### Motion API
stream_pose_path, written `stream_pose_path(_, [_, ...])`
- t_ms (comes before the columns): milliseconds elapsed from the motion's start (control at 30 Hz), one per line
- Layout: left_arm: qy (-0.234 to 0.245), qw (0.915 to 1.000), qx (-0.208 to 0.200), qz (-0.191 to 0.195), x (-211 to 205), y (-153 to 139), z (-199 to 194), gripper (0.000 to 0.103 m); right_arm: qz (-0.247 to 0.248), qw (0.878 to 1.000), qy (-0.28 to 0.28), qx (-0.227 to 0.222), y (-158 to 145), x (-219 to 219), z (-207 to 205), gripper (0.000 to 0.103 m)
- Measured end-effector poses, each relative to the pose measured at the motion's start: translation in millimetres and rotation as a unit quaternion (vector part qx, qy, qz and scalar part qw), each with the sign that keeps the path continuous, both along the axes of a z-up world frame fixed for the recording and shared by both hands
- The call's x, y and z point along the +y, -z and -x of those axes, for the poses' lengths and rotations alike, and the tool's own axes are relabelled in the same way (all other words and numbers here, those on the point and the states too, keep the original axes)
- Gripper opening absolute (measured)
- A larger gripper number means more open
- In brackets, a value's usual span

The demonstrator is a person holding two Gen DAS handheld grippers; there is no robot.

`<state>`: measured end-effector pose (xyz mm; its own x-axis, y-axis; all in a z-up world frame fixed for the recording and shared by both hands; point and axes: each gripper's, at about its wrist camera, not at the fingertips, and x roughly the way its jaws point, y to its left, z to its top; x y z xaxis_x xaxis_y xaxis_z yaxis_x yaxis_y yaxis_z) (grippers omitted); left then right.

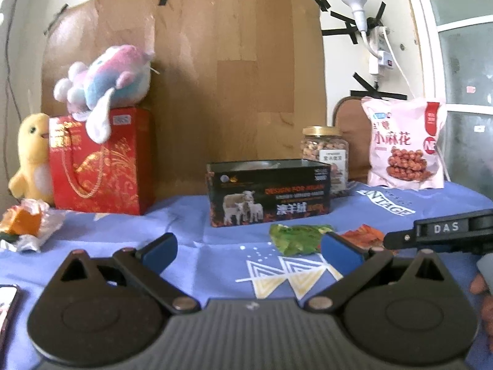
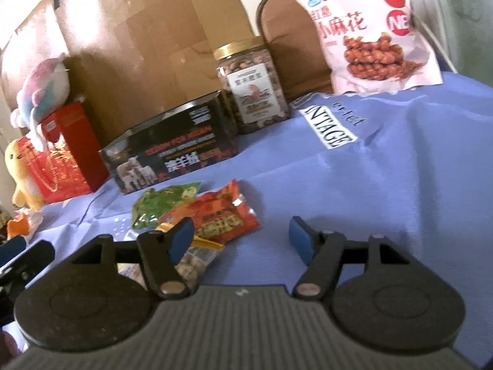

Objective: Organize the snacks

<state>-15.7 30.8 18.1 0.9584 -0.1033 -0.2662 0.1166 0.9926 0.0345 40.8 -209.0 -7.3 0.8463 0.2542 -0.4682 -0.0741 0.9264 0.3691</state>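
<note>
Got both my grippers, left gripper [image 1: 249, 251] and right gripper [image 2: 242, 236], spread wide and empty near the green packet [image 2: 160, 205] and orange packet [image 2: 226, 215], lying loose before the open tin [image 1: 268, 192], probably their destination.

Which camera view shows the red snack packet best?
The right wrist view: the red packet lies almost whole on the cloth, overlapping the green packet, with only its near edge behind a finger. In the left wrist view only a small corner of it shows, behind a finger.
</note>
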Motion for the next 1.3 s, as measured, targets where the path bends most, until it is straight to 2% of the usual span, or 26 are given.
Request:
stream_pose_path(167, [-0.050,0.9985,-0.022,-0.007,0.5,-1.4,6.2,0.103,-0.025,0.999,-0.027,-0.010,-0.6,-2.7,2.3,0.081])
stream_pose_path(267, [-0.095,0.9954,-0.015,-0.008,4.0,-1.8,2.3,0.103,-0.043,0.998,-0.037,-0.029,-1.7,-6.4,7.9,0.084])
stream_pose_path(367, [-0.115,0.9933,0.001,-0.014,4.3,-1.3,-3.6,0.103,-0.057,0.996,-0.035,-0.052,-3.1,-11.2,14.9,0.087])
stream_pose_path(500, [-0.123,0.9918,0.006,-0.033,-1.3,0.0,-4.2,0.103,-0.076,0.994,-0.028,-0.067,-3.4,-19.4,18.6,0.089])
stream_pose_path(667, [-0.134,0.9897,-0.025,-0.044,-4.5,-1.1,4.5,0.103,-0.098,0.993,-0.017,-0.060,-1.7,-26.9,15.4,0.090])
stream_pose_path(933, [-0.144,0.9872,-0.042,-0.054,-7.3,-3.7,8.1,0.103,-0.088,0.993,-0.032,-0.068,-2.2,-24.9,16.8,0.090])
stream_pose_path(1067, [-0.146,0.9873,-0.046,-0.041,-2.1,-4.5,10.4,0.103,-0.080,0.993,-0.043,-0.070,-3.1,-22.2,17.5,0.090])
stream_pose_path(1233, [-0.127,0.9916,-0.022,-0.017,5.3,-4.8,6.0,0.103,-0.077,0.993,-0.058,-0.067,-3.6,-20.2,19.6,0.089])
stream_pose_path(1300, [-0.117,0.9930,-0.016,-0.007,7.1,-4.4,6.8,0.103,-0.079,0.993,-0.064,-0.060,-3.1,-20.2,18.4,0.085])
